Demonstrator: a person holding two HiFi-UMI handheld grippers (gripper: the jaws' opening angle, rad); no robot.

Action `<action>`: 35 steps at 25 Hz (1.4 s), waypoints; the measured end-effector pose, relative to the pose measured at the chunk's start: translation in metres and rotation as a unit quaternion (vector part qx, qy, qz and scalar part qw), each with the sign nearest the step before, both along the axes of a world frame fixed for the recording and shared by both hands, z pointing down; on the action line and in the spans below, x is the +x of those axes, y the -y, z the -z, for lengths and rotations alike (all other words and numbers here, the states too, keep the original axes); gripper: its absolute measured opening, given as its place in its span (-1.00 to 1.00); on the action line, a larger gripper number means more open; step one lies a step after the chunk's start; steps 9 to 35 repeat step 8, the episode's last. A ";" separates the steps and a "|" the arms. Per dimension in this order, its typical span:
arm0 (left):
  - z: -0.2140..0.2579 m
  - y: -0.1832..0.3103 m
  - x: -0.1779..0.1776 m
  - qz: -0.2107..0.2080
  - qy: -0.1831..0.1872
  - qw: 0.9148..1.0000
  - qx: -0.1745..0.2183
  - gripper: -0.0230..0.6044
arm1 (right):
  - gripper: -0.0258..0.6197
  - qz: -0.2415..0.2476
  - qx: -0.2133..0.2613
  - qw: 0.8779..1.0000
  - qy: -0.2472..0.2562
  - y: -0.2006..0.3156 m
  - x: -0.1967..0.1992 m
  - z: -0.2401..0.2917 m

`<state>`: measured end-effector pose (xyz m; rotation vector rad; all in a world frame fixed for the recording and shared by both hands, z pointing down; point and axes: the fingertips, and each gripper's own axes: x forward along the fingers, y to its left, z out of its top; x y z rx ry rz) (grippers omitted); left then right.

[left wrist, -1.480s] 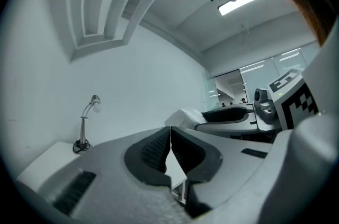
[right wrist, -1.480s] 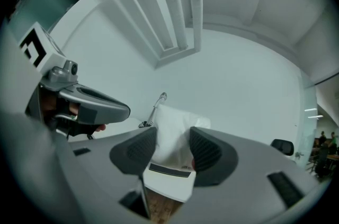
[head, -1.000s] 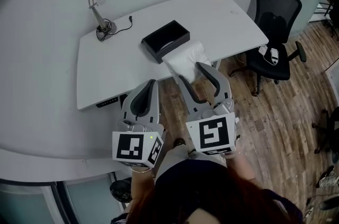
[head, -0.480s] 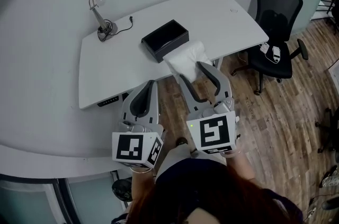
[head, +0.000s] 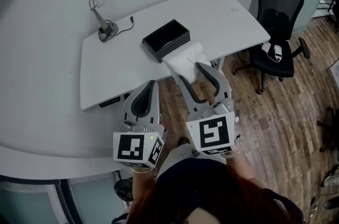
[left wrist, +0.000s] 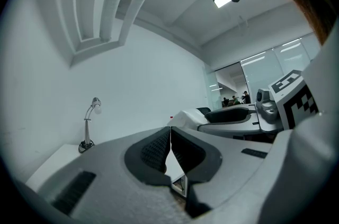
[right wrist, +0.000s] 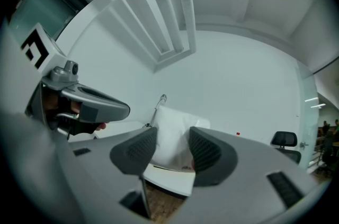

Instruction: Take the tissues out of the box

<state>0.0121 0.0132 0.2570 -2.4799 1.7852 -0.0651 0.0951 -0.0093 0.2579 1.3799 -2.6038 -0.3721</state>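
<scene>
**Tissues out of the box, in the right gripper**

Tissues (head: 184, 60) sit clamped between the wide-set jaws of the right gripper (head: 190, 72). They are clear of the black box (head: 166, 39), which lies just beyond on the worktop (head: 116, 69). The left gripper (head: 149, 85) is pressed closed, holds nothing, and hangs beside and farther off.

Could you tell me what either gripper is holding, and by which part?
The right gripper clamps the tissues by their near end; the left gripper is shut and empty.
</scene>
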 end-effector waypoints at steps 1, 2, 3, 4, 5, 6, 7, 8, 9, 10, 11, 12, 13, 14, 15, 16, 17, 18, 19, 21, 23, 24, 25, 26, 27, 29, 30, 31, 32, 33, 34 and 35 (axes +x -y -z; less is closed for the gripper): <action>0.000 0.001 -0.001 0.000 0.000 1.000 -0.001 -0.84 | -0.28 -0.001 0.000 1.000 0.000 0.001 -0.001 0.000; -0.001 0.002 -0.002 0.000 -0.001 1.000 -0.001 -0.85 | -0.28 -0.001 -0.001 1.000 0.000 0.002 -0.002 -0.001; -0.002 0.003 -0.004 0.000 -0.001 1.000 -0.002 -0.84 | -0.28 -0.002 -0.002 1.000 -0.001 0.003 -0.003 -0.001; -0.002 0.004 -0.006 0.000 -0.002 1.000 -0.003 -0.84 | -0.28 -0.002 -0.003 1.000 -0.002 0.004 -0.004 -0.002; -0.003 0.005 -0.007 0.000 -0.002 1.000 -0.004 -0.84 | -0.28 -0.003 -0.003 1.000 -0.002 0.005 -0.005 -0.003; -0.004 0.006 -0.009 0.000 -0.002 1.000 -0.004 -0.84 | -0.28 -0.004 -0.004 1.000 -0.003 0.007 -0.006 -0.003; -0.004 0.008 -0.010 0.000 -0.002 1.000 -0.005 -0.85 | -0.28 -0.005 -0.005 1.000 -0.003 0.008 -0.007 -0.004; -0.005 0.009 -0.012 -0.001 -0.002 1.000 -0.005 -0.84 | -0.28 -0.005 -0.006 1.000 -0.004 0.010 -0.008 -0.005; -0.005 0.009 -0.012 -0.001 -0.002 1.000 -0.005 -0.84 | -0.28 -0.005 -0.006 1.000 -0.004 0.010 -0.008 -0.005; -0.005 0.009 -0.012 -0.001 -0.002 1.000 -0.005 -0.84 | -0.28 -0.005 -0.006 1.000 -0.004 0.010 -0.008 -0.005; -0.005 0.009 -0.012 -0.001 -0.002 1.000 -0.005 -0.84 | -0.28 -0.005 -0.006 1.000 -0.004 0.010 -0.008 -0.005; -0.005 0.009 -0.012 -0.001 -0.002 1.000 -0.005 -0.84 | -0.28 -0.005 -0.006 1.000 -0.004 0.010 -0.008 -0.005; -0.005 0.009 -0.012 -0.001 -0.002 1.000 -0.005 -0.84 | -0.28 -0.005 -0.006 1.000 -0.004 0.010 -0.008 -0.005; -0.005 0.009 -0.012 -0.001 -0.002 1.000 -0.005 -0.84 | -0.28 -0.005 -0.006 1.000 -0.004 0.010 -0.008 -0.005; -0.005 0.009 -0.012 -0.001 -0.002 1.000 -0.005 -0.84 | -0.28 -0.005 -0.006 1.000 -0.004 0.010 -0.008 -0.005; -0.005 0.009 -0.012 -0.001 -0.002 1.000 -0.005 -0.84 | -0.28 -0.005 -0.006 1.000 -0.004 0.010 -0.008 -0.005; -0.005 0.009 -0.012 -0.001 -0.002 1.000 -0.005 -0.84 | -0.28 -0.005 -0.006 1.000 -0.004 0.010 -0.008 -0.005; -0.005 0.009 -0.012 -0.001 -0.002 1.000 -0.005 -0.84 | -0.28 -0.005 -0.006 1.000 -0.004 0.010 -0.008 -0.005; -0.005 0.009 -0.012 -0.001 -0.002 1.000 -0.005 -0.84 | -0.28 -0.005 -0.006 1.000 -0.004 0.010 -0.008 -0.005; -0.005 0.009 -0.012 -0.001 -0.002 1.000 -0.005 -0.84 | -0.28 -0.005 -0.006 1.000 -0.004 0.010 -0.008 -0.005; -0.005 0.009 -0.012 -0.001 -0.002 1.000 -0.005 -0.84 | -0.28 -0.005 -0.006 1.000 -0.004 0.010 -0.008 -0.005; -0.005 0.009 -0.012 -0.001 -0.002 1.000 -0.005 -0.84 | -0.28 -0.005 -0.006 1.000 -0.004 0.010 -0.008 -0.005; -0.005 0.009 -0.012 -0.001 -0.002 1.000 -0.005 -0.84 | -0.28 -0.005 -0.006 1.000 -0.004 0.010 -0.008 -0.005; -0.005 0.009 -0.012 -0.001 -0.002 1.000 -0.005 -0.84 | -0.28 -0.005 -0.006 1.000 -0.004 0.010 -0.008 -0.005; -0.005 0.009 -0.012 -0.001 -0.002 1.000 -0.005 -0.84 | -0.28 -0.005 -0.006 1.000 -0.004 0.010 -0.008 -0.005; -0.005 0.009 -0.012 -0.001 -0.002 1.000 -0.005 -0.84 | -0.28 -0.005 -0.006 1.000 -0.004 0.010 -0.008 -0.005; -0.005 0.009 -0.012 -0.001 -0.002 1.000 -0.005 -0.84 | -0.28 -0.005 -0.006 1.000 -0.004 0.010 -0.008 -0.005; -0.005 0.009 -0.012 -0.001 -0.002 1.000 -0.005 -0.84 | -0.28 -0.005 -0.006 1.000 -0.004 0.010 -0.008 -0.005; -0.005 0.009 -0.012 -0.001 -0.002 1.000 -0.005 -0.84 | -0.28 -0.005 -0.006 1.000 -0.004 0.010 -0.008 -0.005; -0.005 0.009 -0.012 -0.001 -0.002 1.000 -0.005 -0.84 | -0.28 -0.005 -0.006 1.000 -0.004 0.010 -0.008 -0.005; -0.005 0.009 -0.012 -0.001 -0.002 1.000 -0.005 -0.84 | -0.28 -0.005 -0.006 1.000 -0.004 0.010 -0.008 -0.005; -0.005 0.009 -0.012 -0.001 -0.002 1.000 -0.005 -0.84 | -0.28 -0.005 -0.006 1.000 -0.004 0.010 -0.008 -0.005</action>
